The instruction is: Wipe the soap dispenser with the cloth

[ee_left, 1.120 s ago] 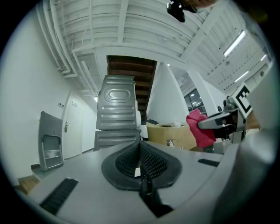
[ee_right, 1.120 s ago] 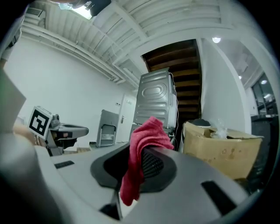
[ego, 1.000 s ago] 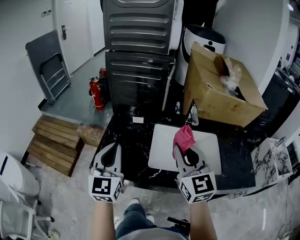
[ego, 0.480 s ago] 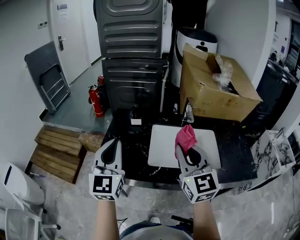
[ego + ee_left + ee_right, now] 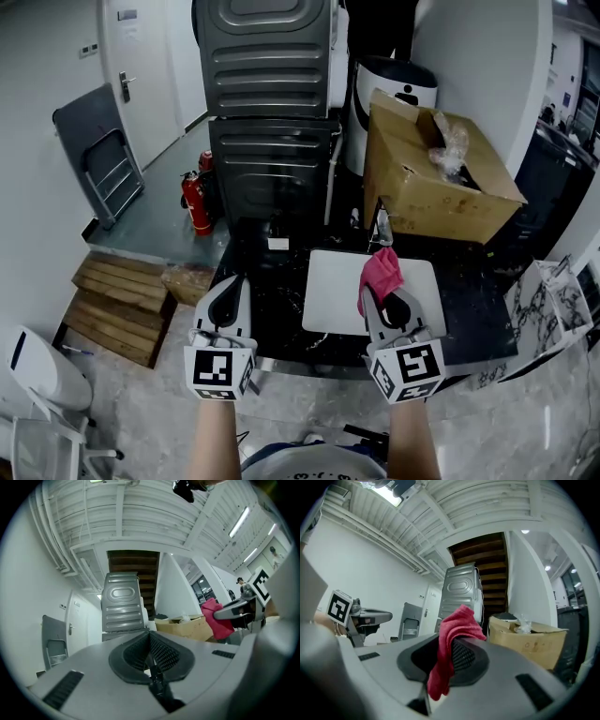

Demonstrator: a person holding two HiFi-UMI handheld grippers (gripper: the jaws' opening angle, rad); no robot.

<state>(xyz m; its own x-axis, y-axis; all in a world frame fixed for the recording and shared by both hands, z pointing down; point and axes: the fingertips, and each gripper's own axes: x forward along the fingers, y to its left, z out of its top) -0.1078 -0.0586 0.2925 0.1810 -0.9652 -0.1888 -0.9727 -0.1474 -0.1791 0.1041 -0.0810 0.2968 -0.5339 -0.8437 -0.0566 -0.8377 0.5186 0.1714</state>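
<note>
You're clamping the right gripper (image 5: 383, 292) on the pink cloth (image 5: 379, 270), just right of centre in the head view. The right gripper view is showing the cloth (image 5: 452, 637) pinched between the pads, bunching up above them and hanging down below.

You're holding the left gripper (image 5: 228, 287) at lower left of centre, and its own view is showing the jaws pressed together on nothing.

The soap dispenser (image 5: 381, 228) is standing on the black countertop (image 5: 272, 300). It's sitting at the far edge of the white board (image 5: 336, 302), right in front of the cardboard box (image 5: 441, 192). In the frame it's sitting just above the cloth, and the two aren't touching.

So, as I'm reading it, the cloth is in hand and that part is done. No wiping looks to have begun. You're left with bringing the cloth up to the dispenser, pressing it on and rubbing round the body and pump. If you're wanting the empty gripper to steady the bottle, it'll be needing to open first.

Counting up: two grippers, one cloth, one soap dispenser, one white board and one cardboard box.
</note>
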